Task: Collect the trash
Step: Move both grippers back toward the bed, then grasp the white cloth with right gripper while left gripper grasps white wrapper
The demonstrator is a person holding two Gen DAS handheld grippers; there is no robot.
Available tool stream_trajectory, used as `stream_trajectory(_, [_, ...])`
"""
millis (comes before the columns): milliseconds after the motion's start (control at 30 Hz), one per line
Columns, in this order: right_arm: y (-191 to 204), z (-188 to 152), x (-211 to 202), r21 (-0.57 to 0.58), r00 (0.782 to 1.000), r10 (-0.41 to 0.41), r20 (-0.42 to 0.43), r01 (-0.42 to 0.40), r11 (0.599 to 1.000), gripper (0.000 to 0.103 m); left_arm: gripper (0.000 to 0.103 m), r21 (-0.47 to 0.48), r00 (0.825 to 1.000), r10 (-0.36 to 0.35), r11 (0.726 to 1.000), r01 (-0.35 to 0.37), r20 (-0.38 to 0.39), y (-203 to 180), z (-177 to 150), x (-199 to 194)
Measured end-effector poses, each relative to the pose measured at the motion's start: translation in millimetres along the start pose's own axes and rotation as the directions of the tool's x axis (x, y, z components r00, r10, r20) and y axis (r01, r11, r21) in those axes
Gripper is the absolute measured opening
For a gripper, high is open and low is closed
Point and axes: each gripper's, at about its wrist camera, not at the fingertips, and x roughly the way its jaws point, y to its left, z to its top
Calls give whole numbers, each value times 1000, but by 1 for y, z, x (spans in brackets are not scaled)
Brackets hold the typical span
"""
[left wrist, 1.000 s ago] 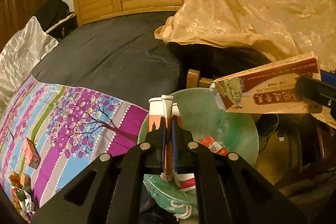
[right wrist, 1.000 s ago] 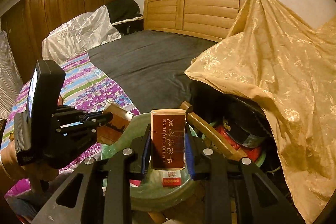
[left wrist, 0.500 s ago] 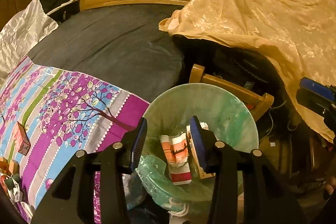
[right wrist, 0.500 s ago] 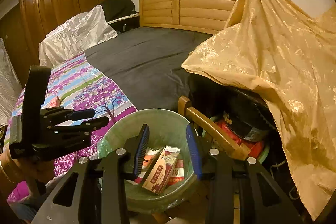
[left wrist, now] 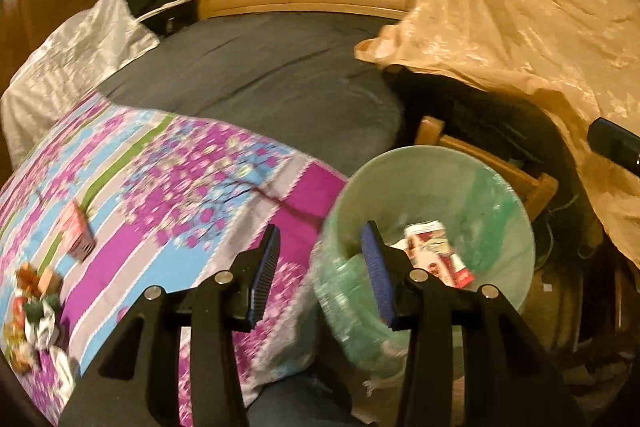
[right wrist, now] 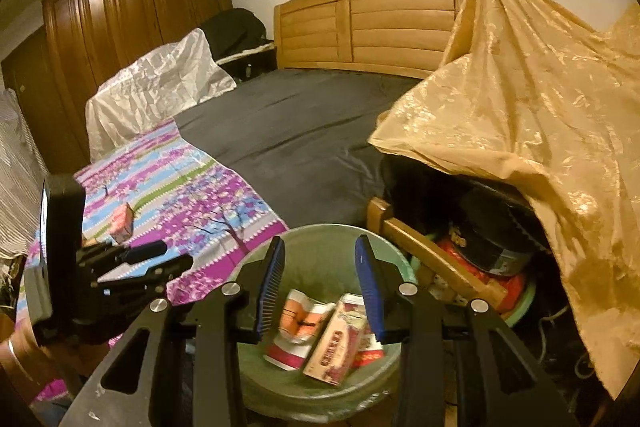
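Left wrist view: the left gripper (left wrist: 322, 257) is seen with its jaws spread wide apart and nothing held between them. Its blue-padded fingers (left wrist: 264, 269) are poised over the edge of the floral bedspread (left wrist: 168, 187), and the right-hand finger reaches over the rim of the green bin (left wrist: 440, 163). Just beyond and to the right of that finger, crumpled cartons (left wrist: 436, 251) are seen lying inside the bin. To the left of the jaws and well apart from them, a small red box (left wrist: 78, 231) is lying on the bedspread, and further left a heap of wrappers (left wrist: 32, 303) is spread near the lower edge. Much of this view is blurred.

In the right wrist view, the right gripper (right wrist: 320, 273) is likewise shown with its jaws apart and empty, held directly above the green bin (right wrist: 320, 239). Below and between the jaws, the cartons (right wrist: 332, 331) are seen resting on the bin's floor, leaning against one another. To the left of the jaws, the left gripper (right wrist: 168, 259) is visible, held over the floral bedspread (right wrist: 192, 187); its jaw state cannot be told from this angle. The small red box (right wrist: 122, 221) is seen just beyond it. To the right of the jaws, a gold cloth (right wrist: 540, 99) is draped over stacked items.
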Motion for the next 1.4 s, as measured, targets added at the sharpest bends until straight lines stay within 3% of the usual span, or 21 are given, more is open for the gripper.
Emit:
stream_trajectory(233, [52,-5,18,-30,995,97,-31,-98,995,38,41,-126,996,90,988,-93,-29,60,-42,-20])
stream_trajectory(433, [111,-14,38,-78,976,197,-97,-205,976,38,41,-268,984,167,947,-178,-64,123,-88,-47])
stream_trajectory(567, [161,-23,53,-122,948,274,-164,-295,948,38,41,-376,971,221,895,-241,-94,167,-123,-70])
stream_trajectory(767, [243,-43,64,-213,897,361,-254,-416,884,38,41,-528,943,302,783,-328,-138,226,-176,-104])
stream_trajectory(1000, [331,-78,73,-300,820,422,-387,-545,783,38,41,-655,903,367,630,-417,-222,281,-248,-139])
stream_trajectory(1100, [365,-99,78,-312,777,435,-455,-597,739,38,41,-698,887,379,560,-446,-263,300,-278,-153])
stream_trajectory(1233, [395,-122,91,-288,715,454,-532,-656,697,40,41,-719,870,396,508,-475,-294,312,-302,-164])
stream_trajectory(1367, [435,-138,116,-211,645,502,-576,-711,671,64,41,-739,857,411,463,-490,-311,327,-314,-172])
stream_trajectory(1400, [444,-140,120,-191,630,517,-579,-722,666,66,41,-744,854,417,452,-492,-311,330,-316,-175])
